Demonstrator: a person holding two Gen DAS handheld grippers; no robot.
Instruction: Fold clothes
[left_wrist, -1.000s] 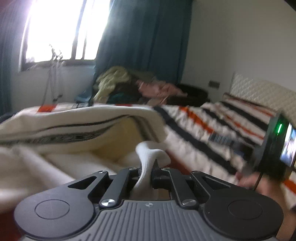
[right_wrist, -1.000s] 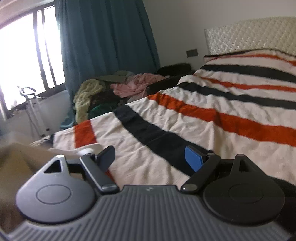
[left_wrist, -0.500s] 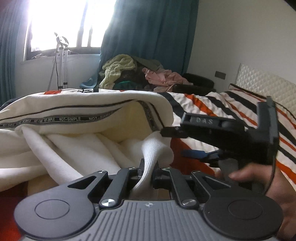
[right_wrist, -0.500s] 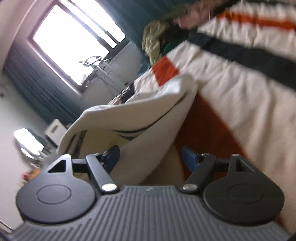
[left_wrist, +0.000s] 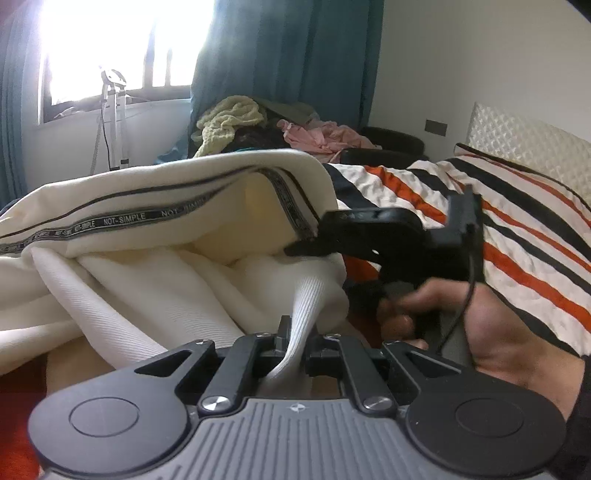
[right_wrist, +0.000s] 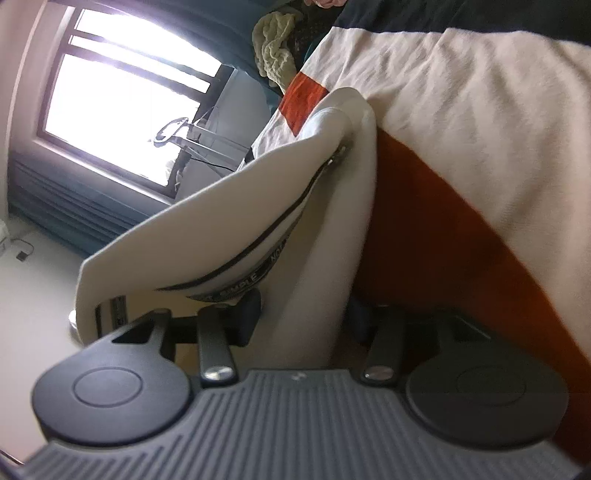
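Closer now, the open right tongs (right_wrist: 301, 314) straddle the cream garment's (left_wrist: 155, 280) edge, while the left tongs (left_wrist: 295, 341) pinch its ribbed cuff (left_wrist: 306, 299) at lower centre.

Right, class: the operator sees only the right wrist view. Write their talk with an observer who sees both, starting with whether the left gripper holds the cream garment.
Operator: Does the left gripper hold the cream garment?
Observer: Yes, the left gripper is shut on its white ribbed cuff.
Operator: What carries my right gripper?
Observer: A bare hand wrapped around its handle.
Operator: What ends the bed?
Observer: A white quilted headboard.
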